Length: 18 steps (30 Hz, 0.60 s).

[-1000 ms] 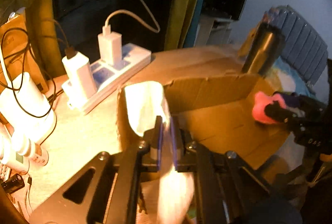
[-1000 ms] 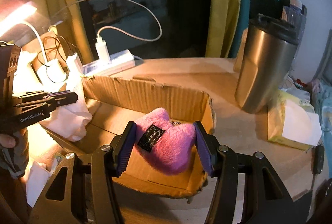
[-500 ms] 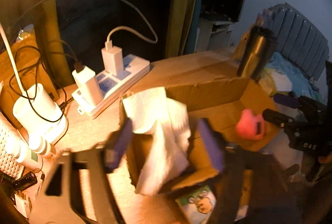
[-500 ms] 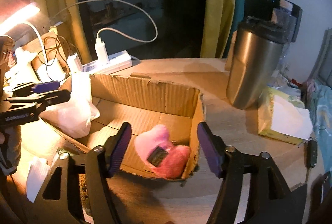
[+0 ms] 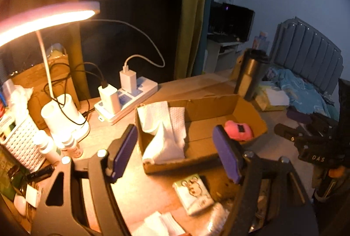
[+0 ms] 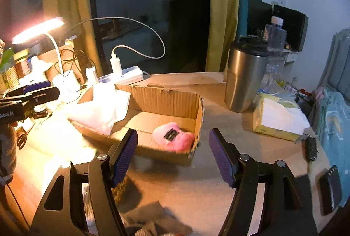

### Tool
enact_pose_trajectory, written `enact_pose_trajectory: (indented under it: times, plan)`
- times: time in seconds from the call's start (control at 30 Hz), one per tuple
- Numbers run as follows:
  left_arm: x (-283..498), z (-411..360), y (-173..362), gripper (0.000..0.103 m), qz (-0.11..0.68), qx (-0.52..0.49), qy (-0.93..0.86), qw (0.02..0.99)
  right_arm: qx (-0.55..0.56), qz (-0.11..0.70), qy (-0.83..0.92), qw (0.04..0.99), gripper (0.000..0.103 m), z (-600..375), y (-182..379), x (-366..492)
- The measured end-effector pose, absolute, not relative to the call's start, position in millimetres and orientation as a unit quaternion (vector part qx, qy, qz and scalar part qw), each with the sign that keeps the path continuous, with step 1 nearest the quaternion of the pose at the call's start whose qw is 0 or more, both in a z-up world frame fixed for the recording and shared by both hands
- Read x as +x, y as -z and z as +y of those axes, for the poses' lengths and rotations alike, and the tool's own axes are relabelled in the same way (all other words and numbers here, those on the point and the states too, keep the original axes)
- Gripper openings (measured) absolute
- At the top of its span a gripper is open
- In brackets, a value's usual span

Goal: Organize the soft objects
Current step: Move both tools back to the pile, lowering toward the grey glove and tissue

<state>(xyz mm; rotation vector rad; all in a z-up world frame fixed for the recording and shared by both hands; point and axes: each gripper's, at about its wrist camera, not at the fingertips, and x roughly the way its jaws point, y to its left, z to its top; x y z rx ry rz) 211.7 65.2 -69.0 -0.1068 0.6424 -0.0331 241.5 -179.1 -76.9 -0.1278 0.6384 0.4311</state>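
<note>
A shallow cardboard box (image 5: pixel 210 102) (image 6: pixel 166 98) lies on the wooden desk. A white paper towel (image 5: pixel 164 131) (image 6: pixel 98 111) is draped over the box's left end. A pink plush toy (image 5: pixel 238 130) (image 6: pixel 174 136) with a black label lies in its right end. My left gripper (image 5: pixel 177 153) is open and empty, raised in front of the box. My right gripper (image 6: pixel 172 157) is open and empty, raised near the box's right corner. Each gripper shows in the other's view, the right (image 5: pixel 306 133) and the left (image 6: pixel 28 96).
A steel tumbler (image 6: pixel 245 78) and a yellow tissue pack (image 6: pixel 277 118) stand right of the box. A power strip (image 5: pixel 129 100) with chargers, a lit desk lamp (image 5: pixel 43 17) and small bottles (image 5: pixel 46 146) are at the left. A small packet (image 5: pixel 192 194) and tissues lie in front.
Both grippers opened and let go: the towel and the pink plush now lie in the box. Both grippers have pulled back and up from the box.
</note>
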Motion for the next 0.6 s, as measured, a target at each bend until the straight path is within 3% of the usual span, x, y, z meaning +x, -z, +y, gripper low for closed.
enact_pose_trajectory:
  times: [0.6]
  plan:
    - [117, 48, 55, 0.073, 0.278, -0.073, 0.027, 0.957, -0.071, 0.276, -0.206, 0.936, 0.071, -197, 53, 154]
